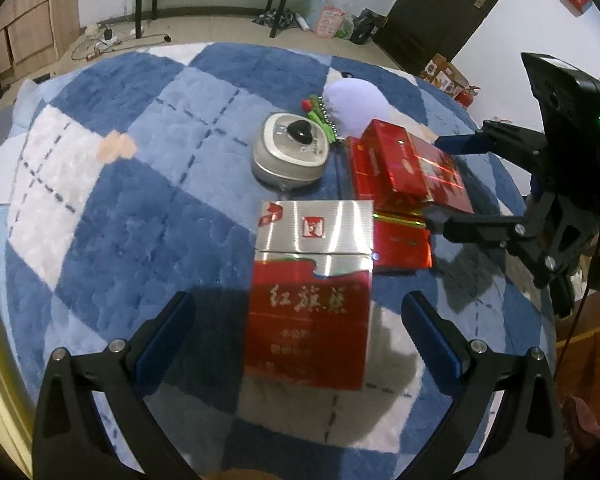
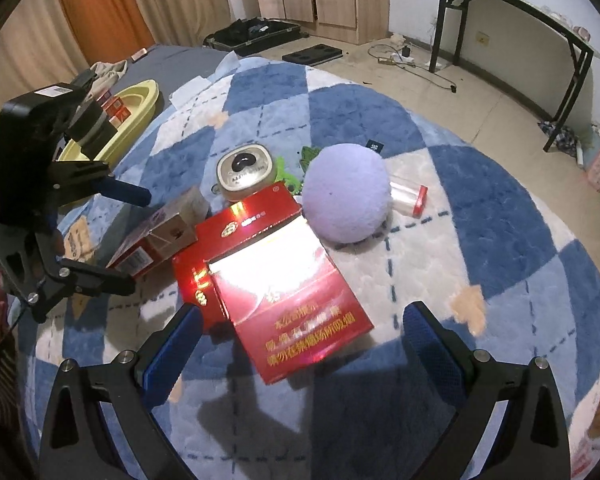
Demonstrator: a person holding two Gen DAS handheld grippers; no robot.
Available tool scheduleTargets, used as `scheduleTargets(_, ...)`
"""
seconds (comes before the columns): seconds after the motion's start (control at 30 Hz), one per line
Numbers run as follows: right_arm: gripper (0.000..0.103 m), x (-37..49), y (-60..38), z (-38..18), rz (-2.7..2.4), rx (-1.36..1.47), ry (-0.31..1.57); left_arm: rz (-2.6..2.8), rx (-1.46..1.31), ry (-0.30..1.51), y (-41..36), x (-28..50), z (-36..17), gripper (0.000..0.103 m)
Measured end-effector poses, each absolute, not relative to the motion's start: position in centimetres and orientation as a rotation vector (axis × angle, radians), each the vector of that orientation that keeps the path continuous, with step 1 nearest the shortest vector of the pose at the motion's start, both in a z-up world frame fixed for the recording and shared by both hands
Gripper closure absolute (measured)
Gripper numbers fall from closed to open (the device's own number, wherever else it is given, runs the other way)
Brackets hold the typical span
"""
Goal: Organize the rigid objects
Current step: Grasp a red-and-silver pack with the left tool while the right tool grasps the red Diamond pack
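A red and silver cigarette box (image 1: 310, 288) lies between the fingers of my open left gripper (image 1: 298, 316); it also shows in the right wrist view (image 2: 156, 236). A stack of red boxes (image 1: 408, 168) lies to its right, between the fingers of my open right gripper (image 1: 440, 182). In the right wrist view the top red box (image 2: 288, 288) lies in front of my right gripper (image 2: 300, 332). A round silver tin (image 1: 290, 150) sits behind, also in the right wrist view (image 2: 244, 172). Neither gripper touches anything.
A purple plush ball (image 2: 346, 192) sits beside the red boxes, a small clear jar with a red lid (image 2: 408, 198) behind it. Green keychain pieces (image 1: 320, 118) lie by the tin. A yellow basin (image 2: 136, 112) with small boxes stands far left. All rest on a blue checked blanket (image 1: 140, 200).
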State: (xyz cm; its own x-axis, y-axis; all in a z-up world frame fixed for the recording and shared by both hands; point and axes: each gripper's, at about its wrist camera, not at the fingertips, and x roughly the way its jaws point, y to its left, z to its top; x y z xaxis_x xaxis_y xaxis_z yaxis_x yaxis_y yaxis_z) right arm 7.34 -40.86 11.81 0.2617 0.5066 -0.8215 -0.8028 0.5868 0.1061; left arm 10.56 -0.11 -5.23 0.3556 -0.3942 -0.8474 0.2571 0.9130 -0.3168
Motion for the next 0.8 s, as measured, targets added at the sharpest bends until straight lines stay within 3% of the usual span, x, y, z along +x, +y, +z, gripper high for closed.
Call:
scheduleTargets(0.1,0.002,7.4,-40.3,11.4,0.936,-0.381,0.937,-0.434,-0.184,1.144,0.2,11.0,-5.7,0.002)
scheduleTargets(0.3,0.011,7.8,-39.6,10.1,0.946,-0.369,0.951,-0.450,-0.223,1.143,0.0,11.4,-5.9,0.015)
scheduleTargets(0.4,0.028,7.9,-39.4,9.8,0.971,-0.352,0.955,-0.423,-0.247,1.146,0.2,11.6,-5.9,0.033)
scheduleTargets(0.47,0.029,8.1,-39.5,10.0,0.973,-0.324,0.952,-0.421,-0.257,1.150,0.3,11.8,-6.0,0.045)
scheduleTargets(0.8,0.031,7.0,-41.2,12.3,0.921,-0.278,0.925,-0.356,-0.198,1.097,1.1,10.0,-3.8,0.045)
